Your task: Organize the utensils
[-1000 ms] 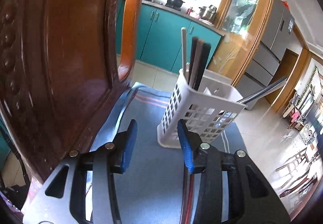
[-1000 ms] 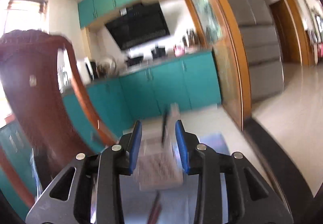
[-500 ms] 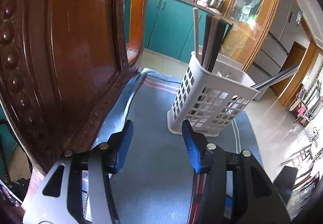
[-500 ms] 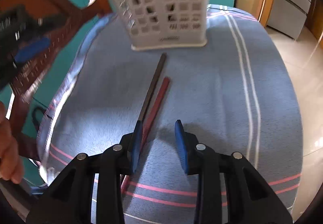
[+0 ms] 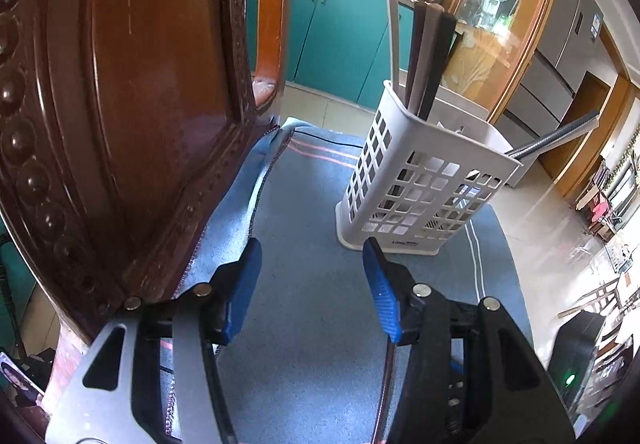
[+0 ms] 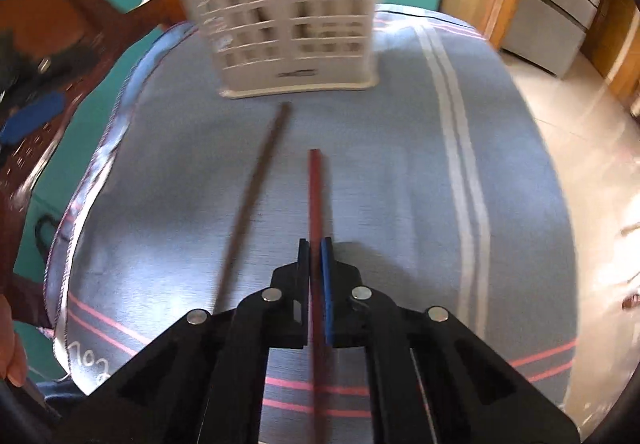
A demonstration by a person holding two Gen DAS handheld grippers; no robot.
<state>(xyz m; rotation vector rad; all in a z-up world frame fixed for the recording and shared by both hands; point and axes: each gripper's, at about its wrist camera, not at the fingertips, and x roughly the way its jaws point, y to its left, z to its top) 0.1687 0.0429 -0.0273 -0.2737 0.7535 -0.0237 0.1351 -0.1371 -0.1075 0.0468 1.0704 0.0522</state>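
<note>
Gripping the red chopstick [image 6: 315, 200] at lower centre, the right claw [image 6: 315, 256] is clamped on it; the left claw [image 5: 312, 284] hangs open. The brown chopstick [image 6: 256, 200] lies beside it on the cloth-covered tabletop [image 6: 400, 164]. Next, likely lift and tilt upright toward the white holder [image 6: 288, 16] at top.

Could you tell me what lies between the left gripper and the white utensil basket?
Only bare blue cloth separates the open left gripper from the utensil basket, seen in the left wrist view.
</note>
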